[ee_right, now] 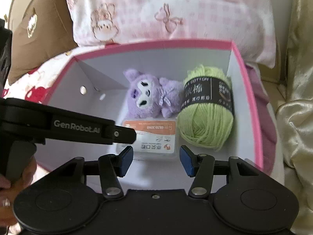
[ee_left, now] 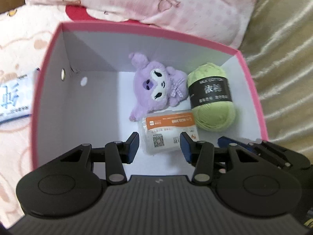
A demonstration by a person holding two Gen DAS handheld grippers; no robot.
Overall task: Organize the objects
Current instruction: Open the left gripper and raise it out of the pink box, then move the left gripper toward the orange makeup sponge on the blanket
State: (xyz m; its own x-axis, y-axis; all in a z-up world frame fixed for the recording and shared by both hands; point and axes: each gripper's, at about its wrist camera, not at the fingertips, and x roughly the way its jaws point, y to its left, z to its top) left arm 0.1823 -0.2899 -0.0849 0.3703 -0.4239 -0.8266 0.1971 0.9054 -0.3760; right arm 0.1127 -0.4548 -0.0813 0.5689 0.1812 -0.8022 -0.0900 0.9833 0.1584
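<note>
Both my left gripper (ee_left: 159, 146) and right gripper (ee_right: 155, 160) hang released over the pink box (ee_left: 252, 90); I'd lift out straight, clear of the mask pack (ee_left: 168, 131).

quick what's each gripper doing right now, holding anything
Left hand-held gripper: open, holding nothing, above the box.
Right hand-held gripper: open, holding nothing.

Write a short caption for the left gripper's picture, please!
Open left gripper hovers over a pink box holding a purple plush, green yarn and a packet.
</note>
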